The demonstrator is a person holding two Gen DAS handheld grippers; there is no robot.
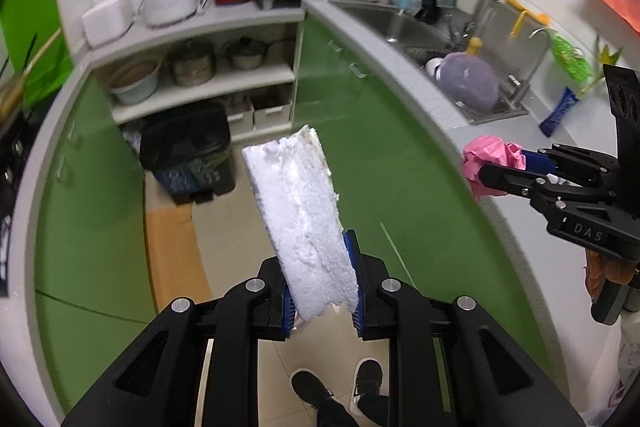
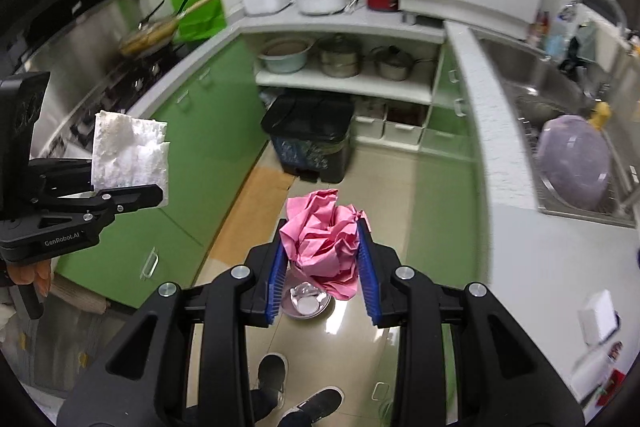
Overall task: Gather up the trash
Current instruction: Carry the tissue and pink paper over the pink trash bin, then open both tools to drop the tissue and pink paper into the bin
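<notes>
A white foam slab is clamped upright in the left gripper, its long axis running up and away. A pink paper wad is pinched in the right gripper. Both are carried in mid-air above the floor. The lidded bin is seen ahead and below, against the shelf, roughly equally near to both grippers.

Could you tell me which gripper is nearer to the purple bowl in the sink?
Right. The right gripper, holding pink paper, hangs beside the sink with the purple bowl; the left gripper is over the floor, farther off.
</notes>
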